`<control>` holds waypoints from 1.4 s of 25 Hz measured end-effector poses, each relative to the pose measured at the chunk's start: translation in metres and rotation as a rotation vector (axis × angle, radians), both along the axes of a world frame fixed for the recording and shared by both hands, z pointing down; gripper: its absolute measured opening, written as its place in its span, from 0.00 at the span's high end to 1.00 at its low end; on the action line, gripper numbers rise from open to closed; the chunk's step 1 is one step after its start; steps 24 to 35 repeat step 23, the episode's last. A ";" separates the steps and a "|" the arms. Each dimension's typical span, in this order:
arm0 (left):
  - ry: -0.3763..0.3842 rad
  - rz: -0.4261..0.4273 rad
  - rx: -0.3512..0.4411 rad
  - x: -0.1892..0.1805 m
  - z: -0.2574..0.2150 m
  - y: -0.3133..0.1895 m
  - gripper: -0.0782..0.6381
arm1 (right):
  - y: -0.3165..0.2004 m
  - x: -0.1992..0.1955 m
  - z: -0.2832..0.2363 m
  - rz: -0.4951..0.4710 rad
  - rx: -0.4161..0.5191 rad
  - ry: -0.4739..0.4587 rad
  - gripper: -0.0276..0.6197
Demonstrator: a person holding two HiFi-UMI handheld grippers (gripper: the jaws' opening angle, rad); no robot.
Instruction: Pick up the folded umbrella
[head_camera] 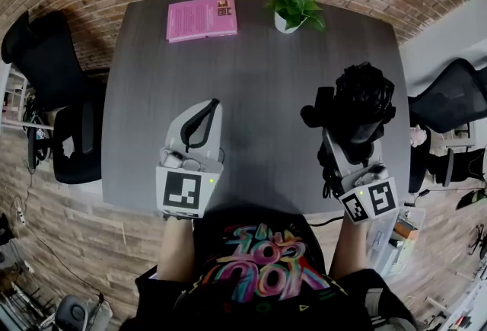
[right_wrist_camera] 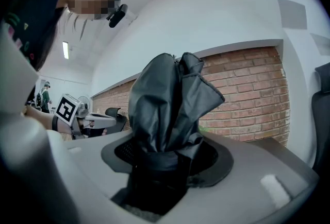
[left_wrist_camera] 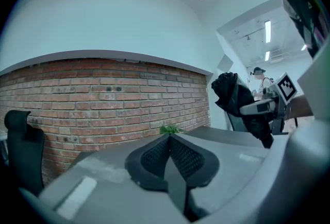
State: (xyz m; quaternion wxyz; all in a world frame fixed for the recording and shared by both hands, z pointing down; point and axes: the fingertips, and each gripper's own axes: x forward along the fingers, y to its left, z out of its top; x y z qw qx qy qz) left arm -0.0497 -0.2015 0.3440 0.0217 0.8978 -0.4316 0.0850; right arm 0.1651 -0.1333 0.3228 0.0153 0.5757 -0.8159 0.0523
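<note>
A black folded umbrella is lifted above the dark table, held on the right side. My right gripper is shut on the umbrella; in the right gripper view its crumpled black fabric rises from between the jaws. My left gripper hovers over the table's near left part, jaws shut with nothing between them; in the left gripper view the pads meet. The left gripper view also shows the umbrella off to the right.
A pink book lies at the table's far left and a small potted plant stands at the far middle. Black office chairs flank the table on both sides. A brick wall runs behind it.
</note>
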 end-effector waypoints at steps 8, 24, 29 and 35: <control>0.005 0.003 -0.002 -0.002 0.001 0.000 0.89 | 0.001 -0.008 0.002 -0.007 -0.004 0.006 0.57; 0.017 0.006 0.001 -0.008 -0.002 0.002 0.89 | 0.002 -0.016 0.001 -0.012 -0.011 0.004 0.57; 0.017 0.006 0.001 -0.008 -0.002 0.002 0.89 | 0.002 -0.016 0.001 -0.012 -0.011 0.004 0.57; 0.017 0.006 0.001 -0.008 -0.002 0.002 0.89 | 0.002 -0.016 0.001 -0.012 -0.011 0.004 0.57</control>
